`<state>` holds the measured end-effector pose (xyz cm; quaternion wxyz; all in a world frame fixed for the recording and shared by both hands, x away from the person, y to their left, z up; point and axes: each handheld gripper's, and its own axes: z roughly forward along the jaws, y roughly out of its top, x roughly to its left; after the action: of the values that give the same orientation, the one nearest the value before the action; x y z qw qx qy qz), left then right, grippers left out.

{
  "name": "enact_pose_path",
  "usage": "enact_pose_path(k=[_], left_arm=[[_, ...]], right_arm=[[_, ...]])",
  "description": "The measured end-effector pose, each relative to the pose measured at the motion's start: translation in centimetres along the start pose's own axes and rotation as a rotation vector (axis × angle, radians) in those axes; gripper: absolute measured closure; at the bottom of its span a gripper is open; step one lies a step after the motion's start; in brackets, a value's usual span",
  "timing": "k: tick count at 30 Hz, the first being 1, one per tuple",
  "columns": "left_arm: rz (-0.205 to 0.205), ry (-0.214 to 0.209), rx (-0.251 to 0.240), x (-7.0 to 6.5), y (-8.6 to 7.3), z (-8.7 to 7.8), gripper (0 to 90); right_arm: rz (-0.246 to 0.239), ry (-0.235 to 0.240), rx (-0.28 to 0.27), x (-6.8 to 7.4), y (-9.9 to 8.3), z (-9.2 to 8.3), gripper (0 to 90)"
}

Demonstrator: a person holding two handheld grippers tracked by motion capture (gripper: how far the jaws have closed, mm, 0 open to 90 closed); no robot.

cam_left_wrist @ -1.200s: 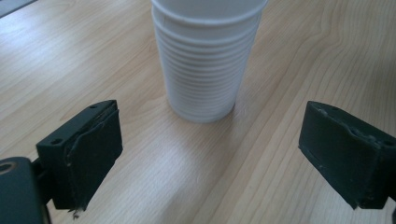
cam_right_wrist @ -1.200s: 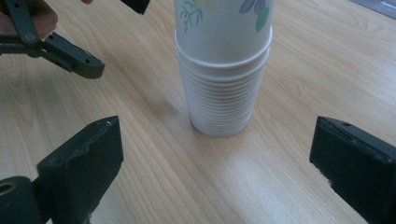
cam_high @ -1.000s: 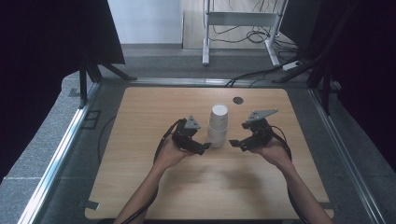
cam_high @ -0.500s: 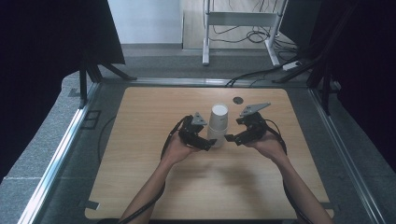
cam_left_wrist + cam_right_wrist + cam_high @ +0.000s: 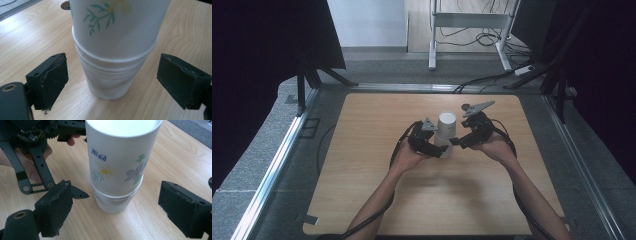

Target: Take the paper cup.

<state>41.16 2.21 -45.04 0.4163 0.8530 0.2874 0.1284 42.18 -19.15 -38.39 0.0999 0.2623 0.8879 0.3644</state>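
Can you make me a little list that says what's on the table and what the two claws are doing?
thing in the middle: stack of paper cups, upside down, flowers printed on the top cup
stands on: wooden table
left claw: low by the stack's bottom cups, jaws just been closing, stack between them, pads not touching
right claw: at the other side, jaws just been closing, a gap each side of the stack
also there: small dark round thing behind the stack

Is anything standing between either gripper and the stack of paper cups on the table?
Nothing visible does. The stack of paper cups stands upside down between the open jaws of the left gripper, low on the stack, with bare table on either side. The right gripper also straddles it, jaws clear. Both pairs have just been closing.
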Motion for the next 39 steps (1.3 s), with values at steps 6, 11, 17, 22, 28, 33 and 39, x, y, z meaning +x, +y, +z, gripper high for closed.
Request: enact_pose_path(k=[6,11,17,22,28,33,39], left_arm=[[-0.011,-0.009,-0.011,0.2,0.3,0.4,12.6],[-0.014,-0.016,-0.014,0.1,0.5,0.7,14.3],[-0.012,-0.009,-0.005,0.1,0.4,0.9,16.7],[-0.022,-0.018,-0.015,0.2,0.4,1.0,19.3],[-0.018,-0.016,-0.014,0.2,0.4,0.9,20.2],[-0.015,-0.013,-0.009,0.1,0.5,0.9,20.8],[-0.013,-0.009,-0.007,0.1,0.5,0.9,21.1]], right_arm=[[-0.009,-0.002,0.021,0.0,0.7,0.1,12.8],[-0.019,-0.006,0.047,-0.1,1.5,0.1,12.9],[-0.030,-0.010,0.069,-0.2,2.1,0.0,13.0],[-0.033,-0.005,0.097,-0.3,2.7,0.1,13.0],[-0.045,-0.006,0.127,-0.5,3.5,0.3,13.0],[-0.050,-0.009,0.164,-0.5,4.3,0.4,13.0],[-0.064,-0.006,0.220,-0.7,5.6,0.7,13.2]])
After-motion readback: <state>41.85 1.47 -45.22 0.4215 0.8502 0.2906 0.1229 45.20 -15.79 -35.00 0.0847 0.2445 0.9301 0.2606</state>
